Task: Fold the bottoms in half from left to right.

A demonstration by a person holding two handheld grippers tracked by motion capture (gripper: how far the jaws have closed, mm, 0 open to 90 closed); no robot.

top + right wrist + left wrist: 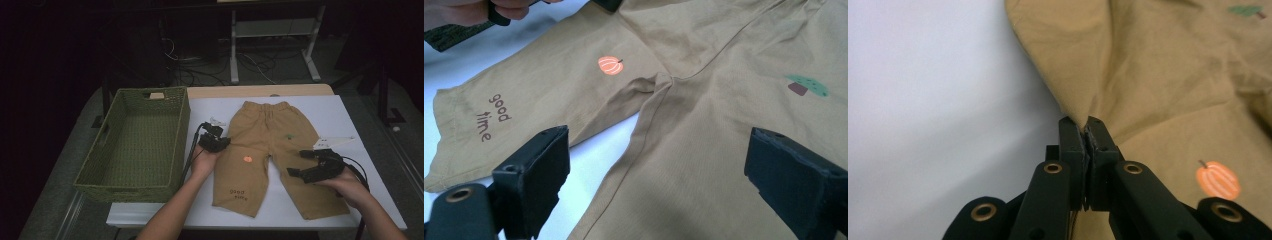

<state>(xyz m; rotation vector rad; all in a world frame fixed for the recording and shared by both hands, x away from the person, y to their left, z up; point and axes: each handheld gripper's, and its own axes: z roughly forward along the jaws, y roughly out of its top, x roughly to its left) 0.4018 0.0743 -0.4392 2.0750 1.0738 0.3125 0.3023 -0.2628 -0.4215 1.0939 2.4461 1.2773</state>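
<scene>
Tan children's trousers (272, 145) lie flat on the white table, waistband away from me, with an orange pumpkin print (247, 159) and the words "good time" on the left leg. My left gripper (223, 144) is shut on the outer edge of that left leg; in the left gripper view the cloth (1088, 75) rises in a fold from the pinched jaws (1087, 131). My right gripper (296, 163) hovers open over the right leg. In the right gripper view its wide-apart jaws frame the crotch seam (659, 85) and the trousers (704, 165).
A green woven basket (107, 182) stands empty at the left of the table, close to my left hand. Bare white tabletop (330, 112) shows around the trousers. Beyond the far edge are dark floor, cables and a white desk frame (272, 30).
</scene>
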